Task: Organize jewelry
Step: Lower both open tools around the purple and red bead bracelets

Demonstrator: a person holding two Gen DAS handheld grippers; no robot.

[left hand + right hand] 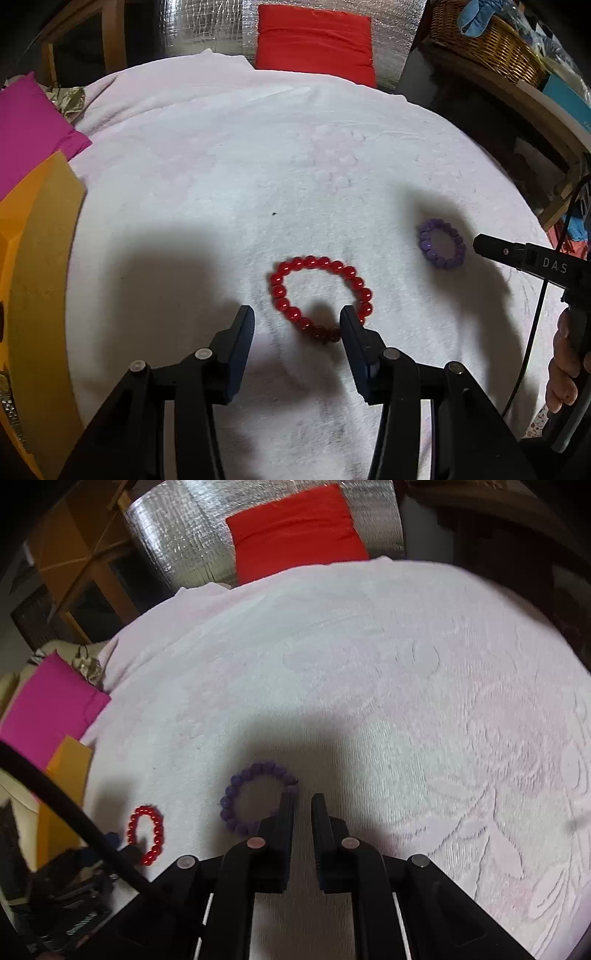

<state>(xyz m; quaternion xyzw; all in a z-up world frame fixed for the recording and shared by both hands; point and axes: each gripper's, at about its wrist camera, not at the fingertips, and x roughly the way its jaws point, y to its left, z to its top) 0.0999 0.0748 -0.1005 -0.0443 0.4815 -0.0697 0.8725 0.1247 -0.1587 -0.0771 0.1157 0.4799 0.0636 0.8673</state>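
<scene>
A red bead bracelet lies flat on the white towel. My left gripper hangs over its near edge, open, with its right finger in front of the beads' near right side and no pad pressing on them. To the right lies a smaller purple bead bracelet, and my right gripper points at its right edge. In the right wrist view the right gripper is shut to a thin gap with only towel showing in it. The purple bracelet sits just left of its left finger. The red bracelet is at lower left.
A red pouch lies at the towel's far edge against a silver quilted sheet. A magenta pouch and an orange zippered pouch lie at the left. A wicker basket stands far right. A hand grips the right tool.
</scene>
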